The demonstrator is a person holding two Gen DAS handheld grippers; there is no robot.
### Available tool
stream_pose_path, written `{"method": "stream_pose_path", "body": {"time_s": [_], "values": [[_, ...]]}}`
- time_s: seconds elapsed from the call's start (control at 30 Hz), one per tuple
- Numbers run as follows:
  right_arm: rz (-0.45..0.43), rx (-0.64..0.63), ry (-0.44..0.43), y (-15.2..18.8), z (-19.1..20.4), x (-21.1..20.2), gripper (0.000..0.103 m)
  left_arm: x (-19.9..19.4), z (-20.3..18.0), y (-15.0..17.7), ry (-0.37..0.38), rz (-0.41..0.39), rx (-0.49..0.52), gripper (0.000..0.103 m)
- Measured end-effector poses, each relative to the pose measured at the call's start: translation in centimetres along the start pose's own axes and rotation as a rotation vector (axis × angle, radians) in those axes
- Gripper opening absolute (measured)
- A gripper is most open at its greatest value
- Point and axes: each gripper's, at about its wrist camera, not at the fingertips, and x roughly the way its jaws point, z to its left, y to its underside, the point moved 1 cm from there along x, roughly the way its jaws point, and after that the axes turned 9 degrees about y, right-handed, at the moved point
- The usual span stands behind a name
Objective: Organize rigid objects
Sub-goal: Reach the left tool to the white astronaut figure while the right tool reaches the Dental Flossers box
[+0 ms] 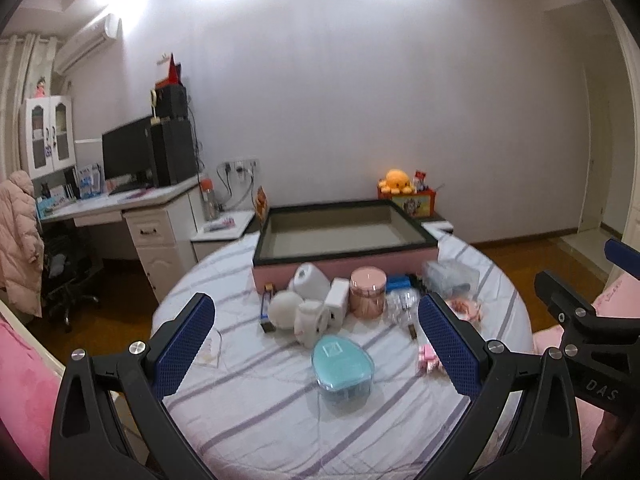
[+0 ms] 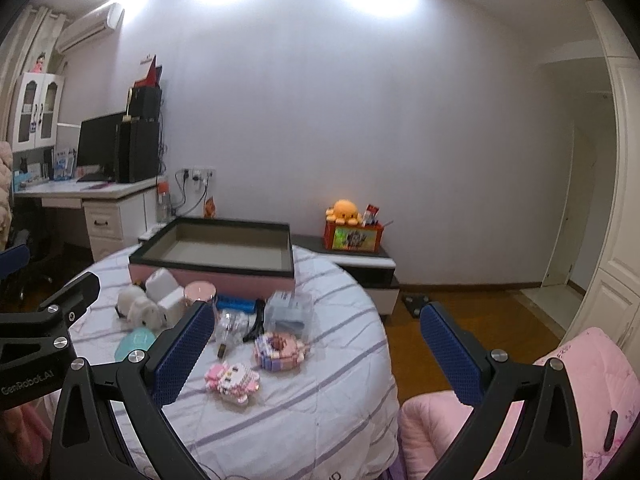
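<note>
A pile of small objects lies on a striped cloth [image 1: 280, 408] in front of a shallow pink box [image 1: 344, 236] with a dark rim. Among them are a teal egg-shaped case [image 1: 342, 364], a rose-gold jar [image 1: 368, 291], white plush items [image 1: 298, 312], a blue item [image 2: 236, 304], a clear bag [image 2: 290, 310] and two pink brick-built toys [image 2: 232, 380] [image 2: 278, 350]. My left gripper [image 1: 316, 344] hangs open above the teal case, holding nothing. My right gripper [image 2: 316, 356] is open beside the toys, also holding nothing.
A white desk [image 1: 120, 204] with a monitor [image 1: 126, 156] stands to the left, with a chair and pink coat beside it. A low cabinet [image 2: 360, 260] carries an orange plush octopus [image 2: 344, 211] on a red box. Pink bedding [image 2: 560, 392] lies at the right; wooden floor beyond.
</note>
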Motion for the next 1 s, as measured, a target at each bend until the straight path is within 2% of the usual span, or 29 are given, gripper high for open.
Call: {"method": "stream_pose_path", "body": {"time_s": [0.3, 0.47, 0.7, 1.0], "values": [[0.142, -0.027, -0.007, 2.6, 0.4, 3.1, 0.103, 2.9, 0.3, 3.0, -0.003, 0.134, -0.028, 0.103], [0.207, -0.026, -0.005, 3.8, 0.5, 4.7, 0.103, 4.1, 0.5, 3.7, -0.001, 0.171, -0.035, 0.103], [0.242, -0.038, 0.002, 3.8, 0.9, 6.5, 0.103, 5.9, 1.2, 2.8, 0.014, 0.193, -0.060, 0.103], [0.272, -0.057, 0.005, 2.2, 1.9, 10.5, 0.103, 9.6, 2.8, 0.6, -0.037, 0.211, -0.064, 0.103]]}}
